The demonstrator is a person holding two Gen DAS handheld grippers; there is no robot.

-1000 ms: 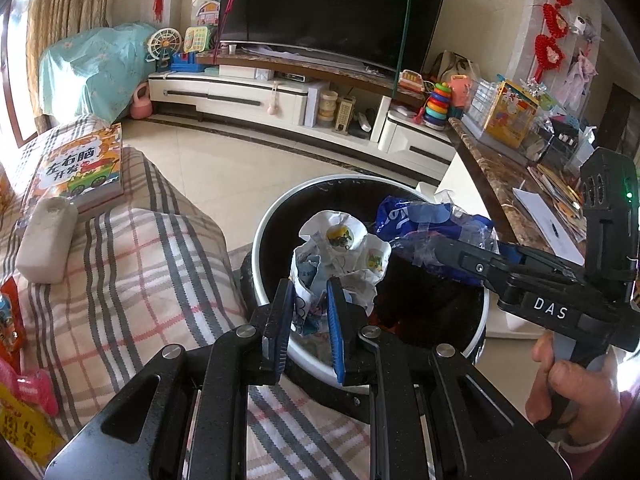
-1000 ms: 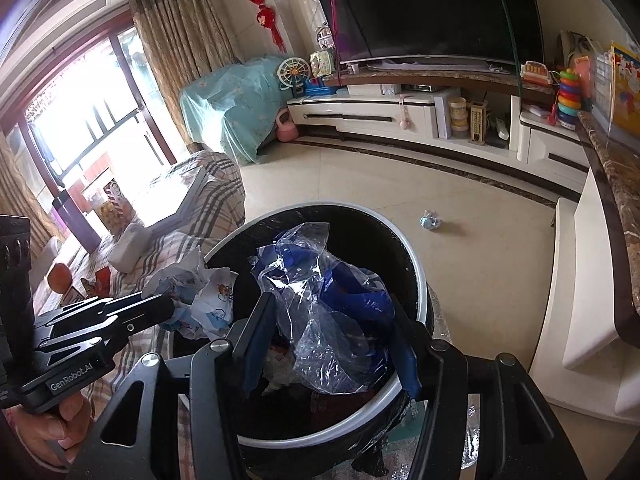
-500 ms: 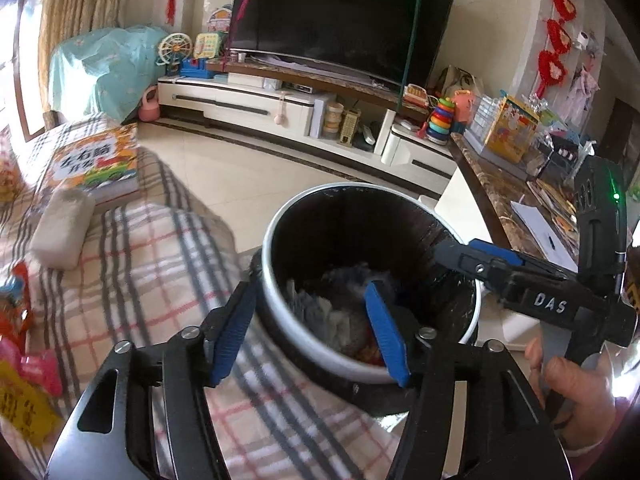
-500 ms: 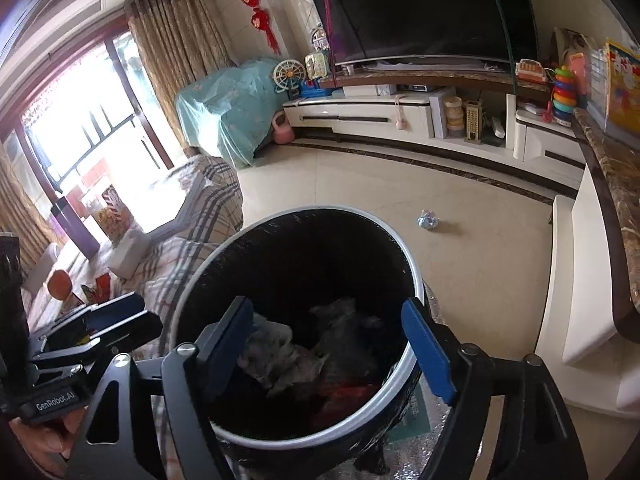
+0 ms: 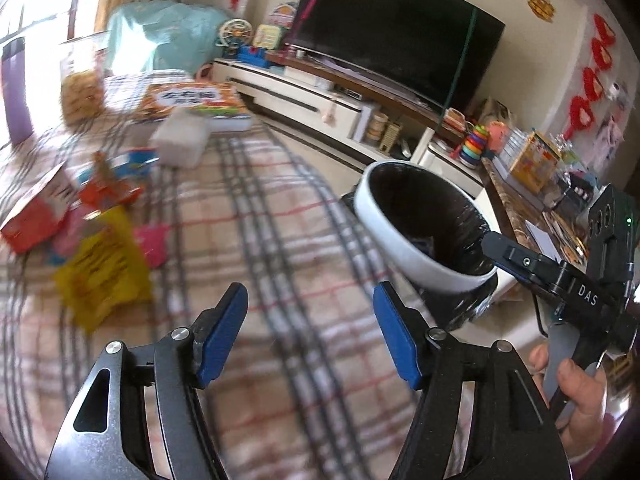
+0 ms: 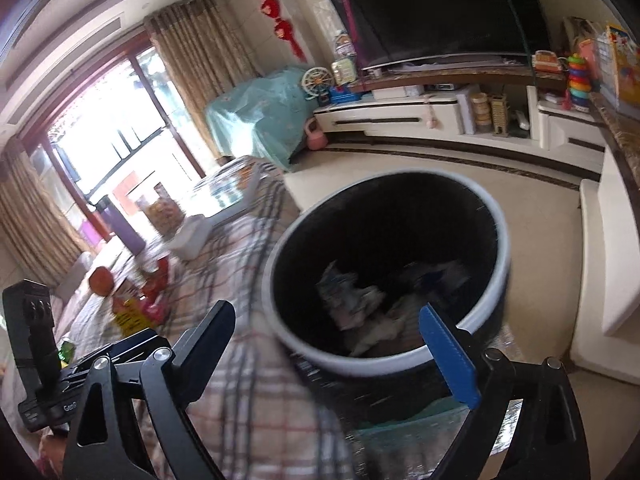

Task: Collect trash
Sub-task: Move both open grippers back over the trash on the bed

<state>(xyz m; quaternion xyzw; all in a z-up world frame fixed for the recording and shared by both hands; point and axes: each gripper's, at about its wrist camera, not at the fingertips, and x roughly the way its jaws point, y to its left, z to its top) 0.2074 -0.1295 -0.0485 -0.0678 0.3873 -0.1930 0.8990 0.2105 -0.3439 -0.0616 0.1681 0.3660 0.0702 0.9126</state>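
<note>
Big dark television (image 6: 444, 12) on cream wall at 1 o'clock, above long white cabinet (image 6: 400, 118). Pale tiled floor (image 6: 532, 200) at 3 o'clock. Bright window (image 6: 108, 148) with tan curtains (image 6: 200, 68) at 10 o'clock. Red hanging ornaments (image 6: 276, 12) at 12 o'clock.

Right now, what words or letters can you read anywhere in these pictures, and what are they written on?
"DAS": white letters on the black right gripper, seen from the left wrist camera.
"Gen...": start of a label on the black left gripper, seen from the right wrist camera; the rest is hidden.
Colourful book on the plaid cloth: big characters, too blurred to read.
Yellow packet: print too blurred to read.
</note>
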